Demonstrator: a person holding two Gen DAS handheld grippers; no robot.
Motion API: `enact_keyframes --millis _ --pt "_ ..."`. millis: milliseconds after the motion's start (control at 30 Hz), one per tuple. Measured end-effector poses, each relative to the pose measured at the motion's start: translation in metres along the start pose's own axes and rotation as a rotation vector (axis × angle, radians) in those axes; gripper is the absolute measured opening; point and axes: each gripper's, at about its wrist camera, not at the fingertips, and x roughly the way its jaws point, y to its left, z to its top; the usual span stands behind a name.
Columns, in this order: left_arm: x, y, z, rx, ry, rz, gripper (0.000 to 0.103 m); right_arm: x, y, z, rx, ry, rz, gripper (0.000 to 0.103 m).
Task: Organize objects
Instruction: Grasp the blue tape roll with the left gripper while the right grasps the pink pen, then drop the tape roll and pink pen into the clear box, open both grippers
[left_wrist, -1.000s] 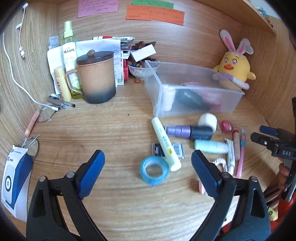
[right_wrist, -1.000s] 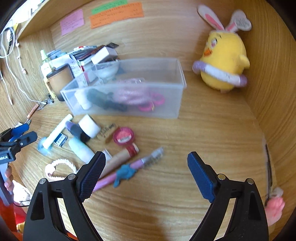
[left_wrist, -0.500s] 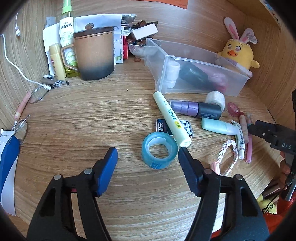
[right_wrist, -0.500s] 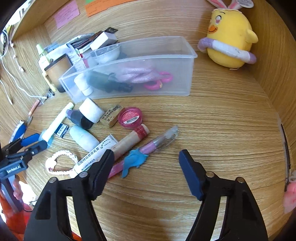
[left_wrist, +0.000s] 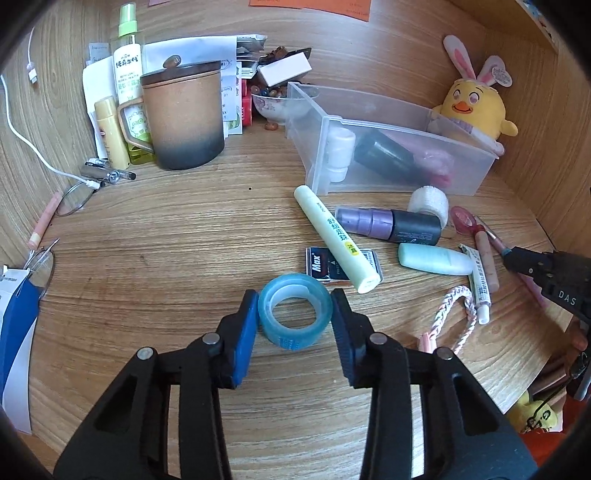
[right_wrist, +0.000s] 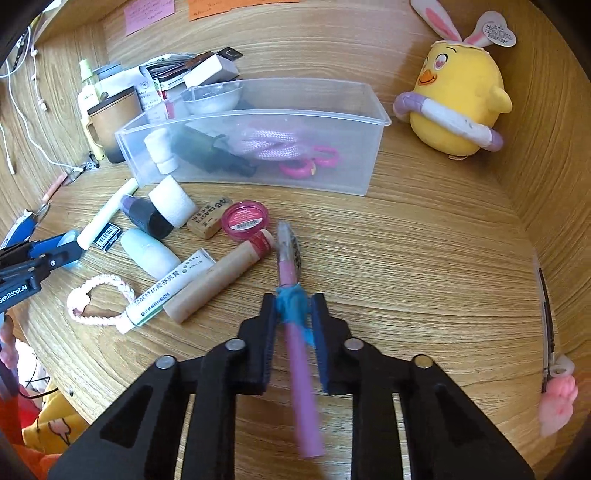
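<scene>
The pink pen (right_wrist: 301, 373) is motion-blurred along its lower half, so its end cannot be made out. The blue-and-white box (left_wrist: 14, 332) is cut off by the left edge of the left wrist view. The contents of the clear bin (right_wrist: 364, 147) are dimmed by its frosted wall, and the dark item (right_wrist: 210, 155) inside cannot be identified.

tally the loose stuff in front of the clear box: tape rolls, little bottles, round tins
tape rolls: 2 (translucent blue plastic roll, white fabric roll)
little bottles: 2 (purple-and-black bottle, mint plastic bottle)
round pink plastic tin: 1
total: 5
</scene>
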Motion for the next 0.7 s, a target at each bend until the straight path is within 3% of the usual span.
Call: enact_keyframes --millis 367,700 --pt "-0.028 0.006 0.028 -0.017 -0.103 0.013 0.039 -0.030 -0.017 0.015 0.057 -0.105 -0.001 0.015" --pt "-0.038 -0.018 0.076 0.025 -0.210 -0.028 0.039 -0.055 -0.018 0.049 0.056 -0.237 0.014 0.015"
